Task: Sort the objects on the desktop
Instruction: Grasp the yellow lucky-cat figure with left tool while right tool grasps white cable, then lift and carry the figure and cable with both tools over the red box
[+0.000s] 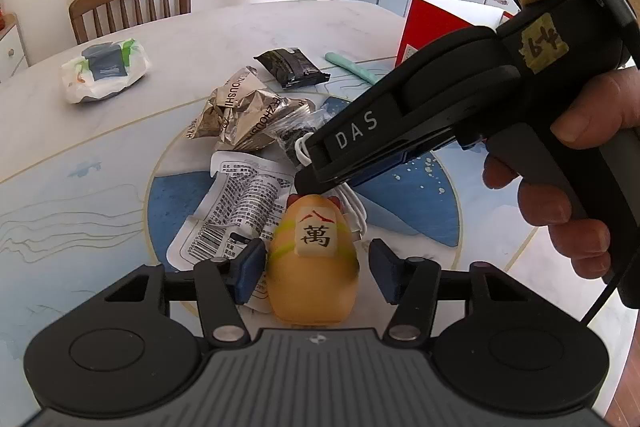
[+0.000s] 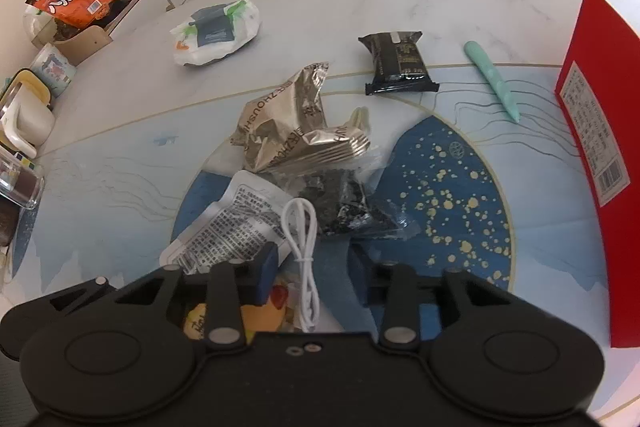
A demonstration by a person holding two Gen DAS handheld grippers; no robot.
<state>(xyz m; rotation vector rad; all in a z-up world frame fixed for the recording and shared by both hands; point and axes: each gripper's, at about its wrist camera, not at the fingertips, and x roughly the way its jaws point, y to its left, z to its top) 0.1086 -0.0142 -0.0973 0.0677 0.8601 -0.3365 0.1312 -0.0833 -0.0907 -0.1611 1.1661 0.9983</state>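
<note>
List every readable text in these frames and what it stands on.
"DAS": right gripper, on its side.
"萬": tile on the yellow toy.
"ZHOUSHI", partly creased: gold wrapper.
"49", seen upside down: tape on that gripper.
Fine print on the white pouch and red box: too small.
</note>
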